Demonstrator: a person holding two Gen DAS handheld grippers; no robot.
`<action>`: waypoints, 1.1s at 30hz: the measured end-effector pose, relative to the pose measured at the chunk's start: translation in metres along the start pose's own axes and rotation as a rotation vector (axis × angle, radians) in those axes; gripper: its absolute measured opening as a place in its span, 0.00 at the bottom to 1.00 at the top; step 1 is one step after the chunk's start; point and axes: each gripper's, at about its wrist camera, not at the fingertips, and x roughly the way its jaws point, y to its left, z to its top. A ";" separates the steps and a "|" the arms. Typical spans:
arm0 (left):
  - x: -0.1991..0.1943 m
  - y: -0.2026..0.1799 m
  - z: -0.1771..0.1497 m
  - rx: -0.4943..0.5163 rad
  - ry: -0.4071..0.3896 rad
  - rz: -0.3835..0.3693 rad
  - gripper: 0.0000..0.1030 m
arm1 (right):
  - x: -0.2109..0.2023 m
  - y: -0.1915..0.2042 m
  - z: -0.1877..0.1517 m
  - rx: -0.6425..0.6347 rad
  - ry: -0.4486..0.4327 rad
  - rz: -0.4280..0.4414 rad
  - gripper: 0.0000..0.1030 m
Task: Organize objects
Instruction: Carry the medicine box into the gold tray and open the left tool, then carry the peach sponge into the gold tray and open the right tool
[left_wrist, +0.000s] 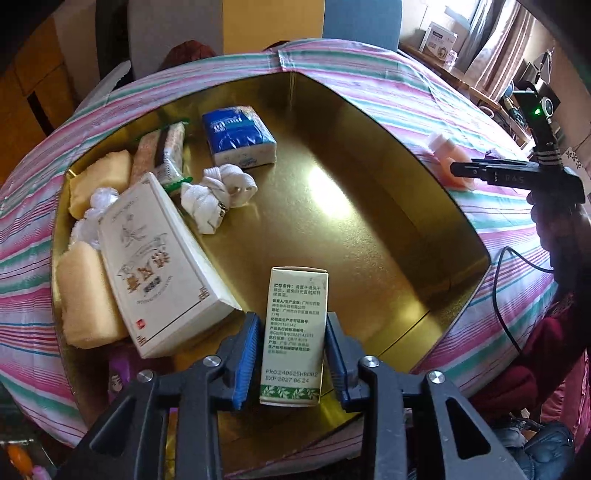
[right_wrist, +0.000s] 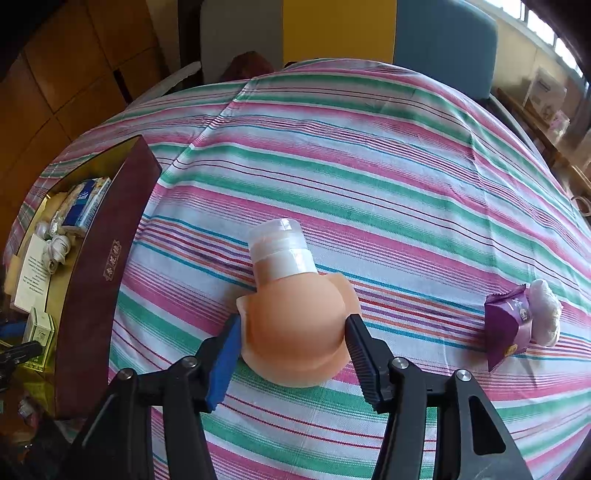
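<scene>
My left gripper (left_wrist: 292, 317) is open and points down into a gold-lined tin (left_wrist: 369, 110). A small green-and-white carton (left_wrist: 295, 332) stands upright on the tin's floor between its blue pads (left_wrist: 245, 350), with a thin gap on the left side. In the right wrist view, my right gripper (right_wrist: 295, 319) is shut on a peach silicone bottle (right_wrist: 295, 328). The bottle has a white cap and lies on the striped cloth (right_wrist: 369, 166). That gripper (left_wrist: 458, 171) also shows to the right of the tin.
The tin holds a large white box (left_wrist: 159, 266), a blue tissue pack (left_wrist: 240, 136), white rolled socks (left_wrist: 218, 195), yellow sponges (left_wrist: 99, 181) and snack bars (left_wrist: 162, 151). A purple packet (right_wrist: 508, 328) and a white bundle (right_wrist: 546, 314) lie at the right. The tin's maroon wall (right_wrist: 96, 277) stands at the left.
</scene>
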 end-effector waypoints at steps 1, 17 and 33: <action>-0.004 0.000 -0.001 -0.004 -0.010 -0.001 0.35 | 0.000 0.001 0.000 -0.002 -0.004 -0.003 0.53; -0.080 0.040 -0.012 -0.159 -0.218 -0.055 0.36 | -0.052 -0.017 0.001 0.182 -0.107 0.100 0.44; -0.091 0.068 -0.038 -0.259 -0.280 -0.117 0.36 | -0.039 0.219 0.042 -0.273 -0.083 0.262 0.45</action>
